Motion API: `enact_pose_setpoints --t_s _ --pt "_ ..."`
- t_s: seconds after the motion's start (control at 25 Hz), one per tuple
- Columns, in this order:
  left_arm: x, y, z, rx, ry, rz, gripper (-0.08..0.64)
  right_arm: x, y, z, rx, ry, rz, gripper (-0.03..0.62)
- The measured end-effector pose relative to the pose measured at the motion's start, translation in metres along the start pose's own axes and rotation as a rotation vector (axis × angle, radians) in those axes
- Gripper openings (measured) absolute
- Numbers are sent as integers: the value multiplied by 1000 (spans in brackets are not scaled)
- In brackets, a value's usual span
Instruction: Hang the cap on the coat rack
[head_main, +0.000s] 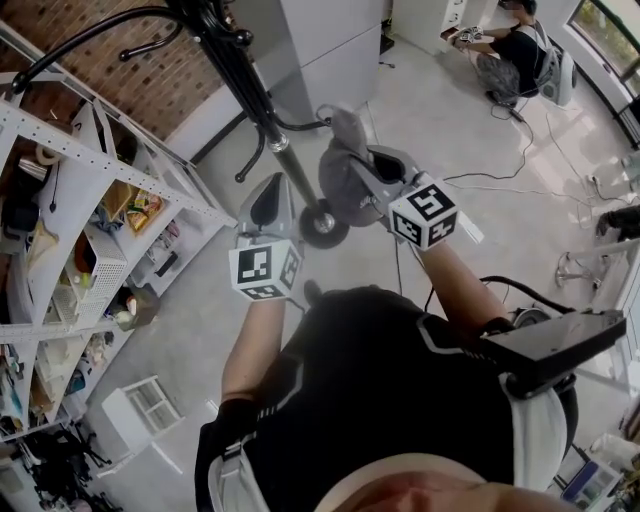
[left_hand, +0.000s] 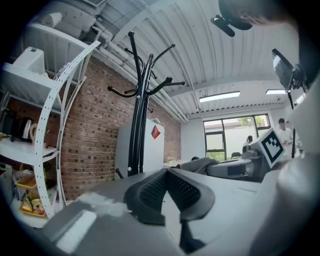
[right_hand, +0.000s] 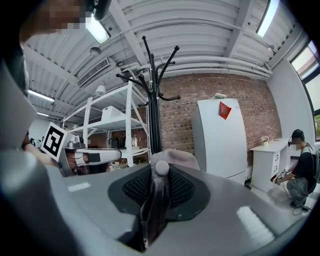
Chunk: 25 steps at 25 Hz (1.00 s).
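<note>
At the left edge of the head view stands a white metal shelf unit (head_main: 60, 200) crowded with small goods, against a brick wall (head_main: 80, 25). Right of it, from the upper left toward the centre, runs the black coat rack (head_main: 255, 90), its curved hooks at the top of the frame and its round base on the grey floor (head_main: 180, 320) between the two tools.

The left tongs (head_main: 268, 200) sit just left of centre, beside the rack's lower pole. In the left gripper view the left tongs (left_hand: 167, 172) are clenched tip to tip, with nothing between them, and the coat rack (left_hand: 140, 100) rises beyond them in front of a white cabinet (left_hand: 150, 145).

Just right of centre, the right tongs (head_main: 360, 175) are clamped on the grey cap (head_main: 338, 150), which hangs in the air close to the rack's pole, on its right side, well below the hooks. In the right gripper view the right tongs (right_hand: 160, 175) pinch a fold of the cap (right_hand: 177, 156) between the pads, its top button showing above them. The coat rack (right_hand: 152, 100) stands straight ahead, the shelf unit (right_hand: 110, 120) left of it and the white cabinet (right_hand: 222, 135) to its right.

In the upper right of the head view another person (head_main: 510, 45) crouches on the floor.
</note>
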<state>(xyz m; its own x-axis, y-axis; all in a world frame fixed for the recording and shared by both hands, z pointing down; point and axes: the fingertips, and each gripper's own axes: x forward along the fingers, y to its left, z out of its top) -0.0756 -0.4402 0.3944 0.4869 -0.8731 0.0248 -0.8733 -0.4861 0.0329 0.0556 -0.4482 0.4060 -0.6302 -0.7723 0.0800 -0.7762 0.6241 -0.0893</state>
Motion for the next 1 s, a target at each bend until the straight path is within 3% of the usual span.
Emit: enact_pose_setpoints --t_s 1.0 --pt "6 15 -31 -33 69 -48 28 15 -39 -94 91 195 -167 77"
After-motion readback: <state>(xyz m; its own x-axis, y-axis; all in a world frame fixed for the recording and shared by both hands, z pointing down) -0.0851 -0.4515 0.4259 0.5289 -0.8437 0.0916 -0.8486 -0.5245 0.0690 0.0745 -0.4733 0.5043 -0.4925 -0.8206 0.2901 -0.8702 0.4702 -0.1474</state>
